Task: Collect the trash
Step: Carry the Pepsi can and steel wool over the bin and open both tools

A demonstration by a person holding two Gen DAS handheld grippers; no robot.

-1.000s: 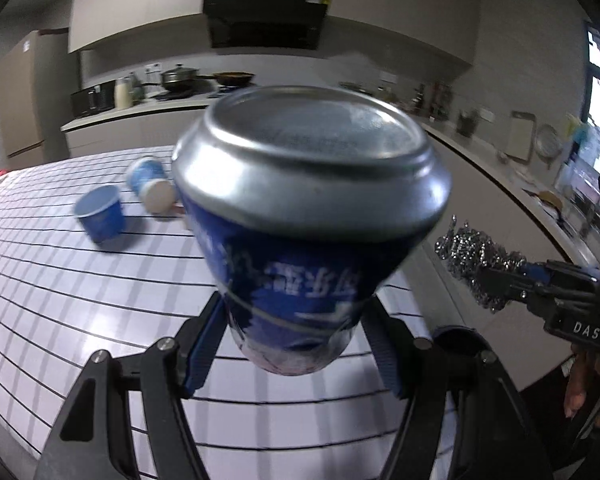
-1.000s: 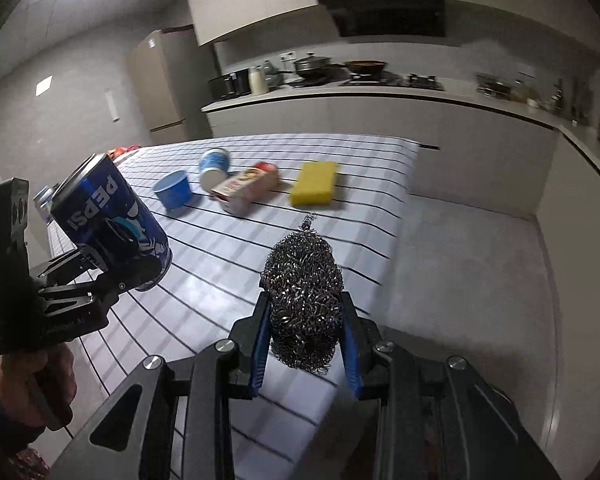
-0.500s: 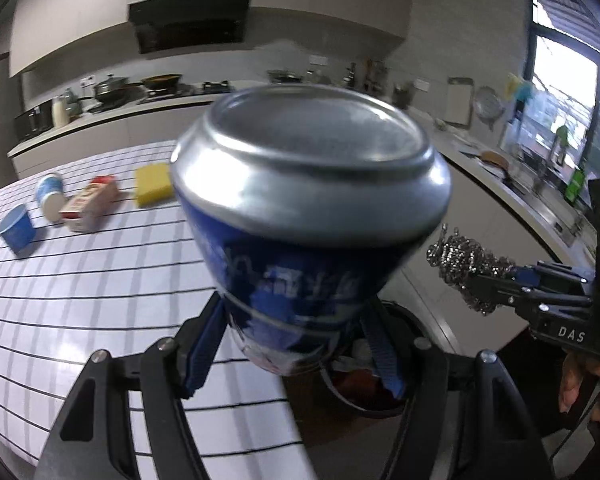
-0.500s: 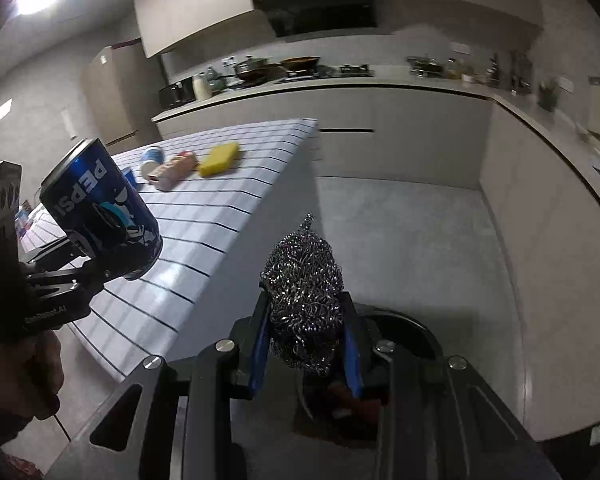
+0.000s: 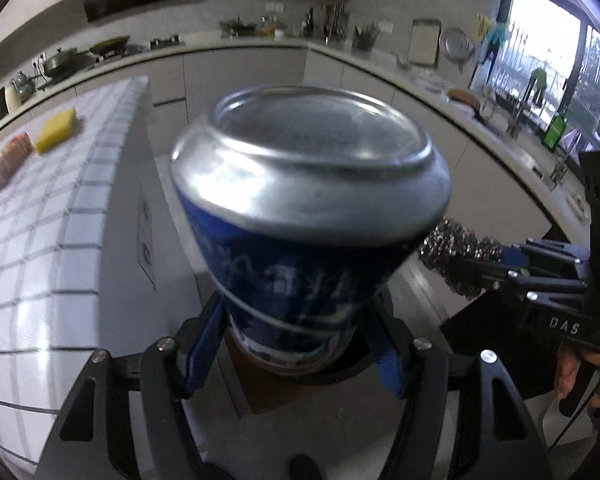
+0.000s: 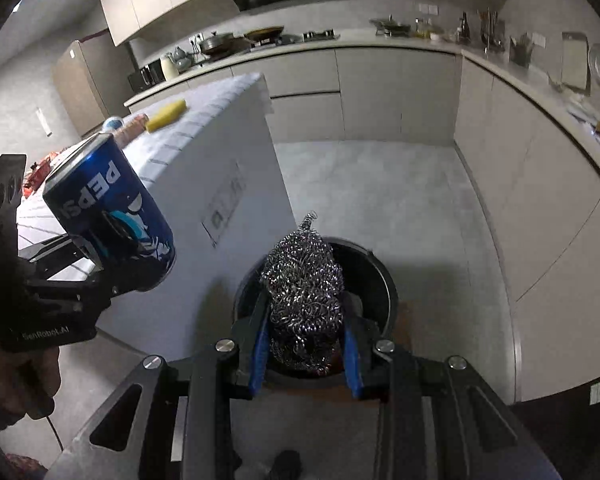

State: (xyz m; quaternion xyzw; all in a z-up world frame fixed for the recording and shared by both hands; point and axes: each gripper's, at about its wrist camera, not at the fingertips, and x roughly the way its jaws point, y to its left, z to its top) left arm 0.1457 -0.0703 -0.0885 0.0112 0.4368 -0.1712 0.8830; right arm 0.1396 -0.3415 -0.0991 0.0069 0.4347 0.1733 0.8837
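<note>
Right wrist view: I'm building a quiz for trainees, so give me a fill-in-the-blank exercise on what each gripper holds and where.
1. The left gripper is shut on a blue ____ can.
2. The right gripper is shut on a steel wool ____.
3. Below the right gripper, on the floor, stands a round black ____.
4. The sponge on the tiled counter is ____.

Missing words: Pepsi; scrubber; bin; yellow

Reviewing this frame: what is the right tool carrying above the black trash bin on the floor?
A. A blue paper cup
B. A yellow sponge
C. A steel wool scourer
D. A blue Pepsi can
C: the right tool is clamped on a steel wool scourer over the trash bin; the Pepsi can sits in the left tool.
</note>
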